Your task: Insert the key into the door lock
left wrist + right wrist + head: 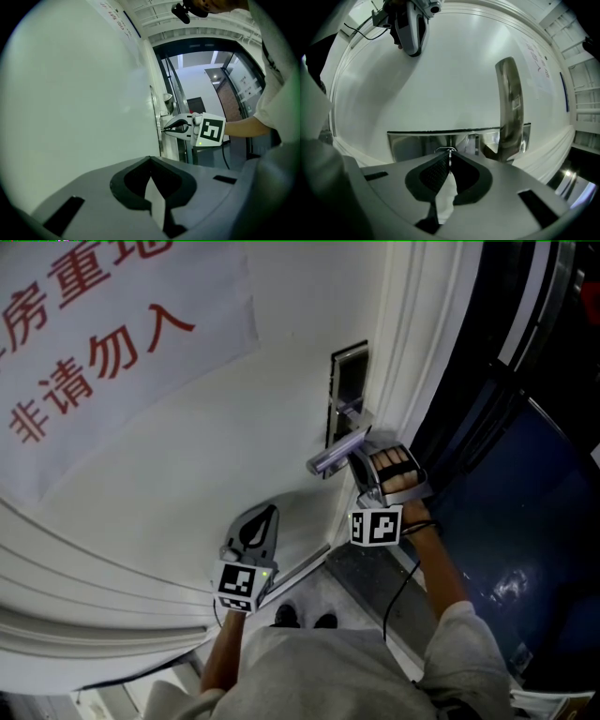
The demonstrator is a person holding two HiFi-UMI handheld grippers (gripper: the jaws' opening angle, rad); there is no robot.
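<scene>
Right gripper (448, 165), jaws pinching the key (449, 157), holds its tip at the keyhole (445, 150) in the steel lock plate (412, 143) — insertion apparently begun, depth unclear. The lever handle (511, 108) juts just beside; the left gripper (151, 165), jaws pressed together on nothing, idles by the white door (234, 427).

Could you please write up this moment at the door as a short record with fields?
Door: white, with a red-lettered paper sign
Lock plate: metal, carries the lever handle
Right gripper: shut on the key, pointed at the lock plate beside the handle
Key: tip at the keyhole; how far in cannot be told
Left gripper: shut, nothing between its jaws, near the door and apart from the lock plate
</scene>
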